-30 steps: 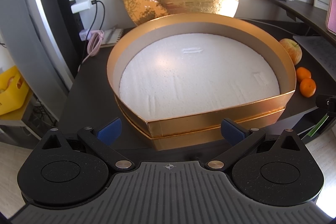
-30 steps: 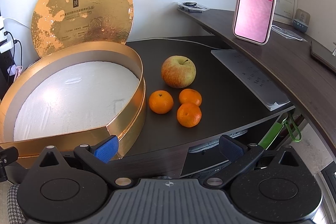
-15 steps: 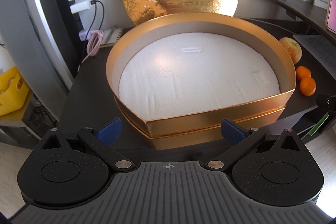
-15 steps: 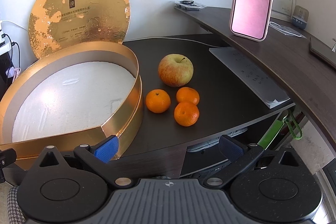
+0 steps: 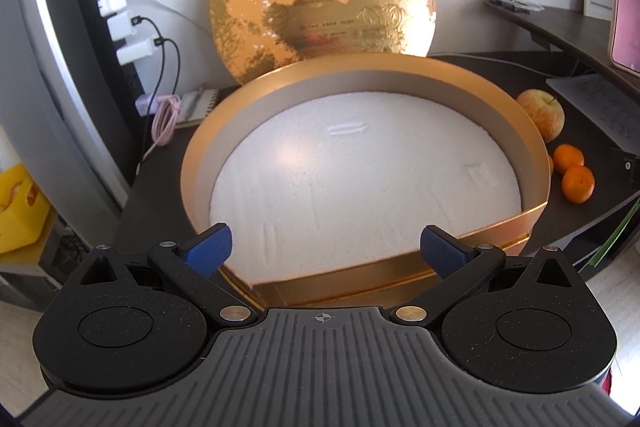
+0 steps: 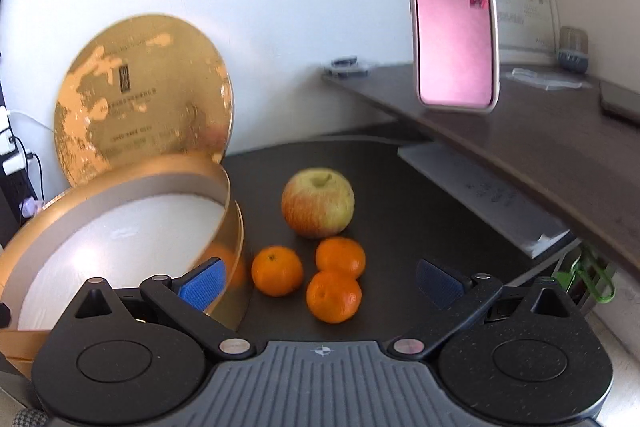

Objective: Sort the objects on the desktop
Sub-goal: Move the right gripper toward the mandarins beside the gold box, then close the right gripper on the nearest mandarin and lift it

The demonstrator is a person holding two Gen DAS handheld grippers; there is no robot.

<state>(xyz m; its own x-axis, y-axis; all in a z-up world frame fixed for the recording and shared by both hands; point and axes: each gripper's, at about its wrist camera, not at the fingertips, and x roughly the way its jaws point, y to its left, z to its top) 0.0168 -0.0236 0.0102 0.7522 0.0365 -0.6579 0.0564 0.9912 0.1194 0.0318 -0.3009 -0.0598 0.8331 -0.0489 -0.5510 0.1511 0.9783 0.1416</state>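
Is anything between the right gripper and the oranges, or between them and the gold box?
Nothing visible blocks the right gripper; its open jaws face the three oranges. Between them and the gold box, only the box's own wall stands.

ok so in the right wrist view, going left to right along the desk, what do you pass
gold box → left mandarin → apple → phone on the raised shelf. The other two mandarins sit below the apple, so their place in the order is unclear.
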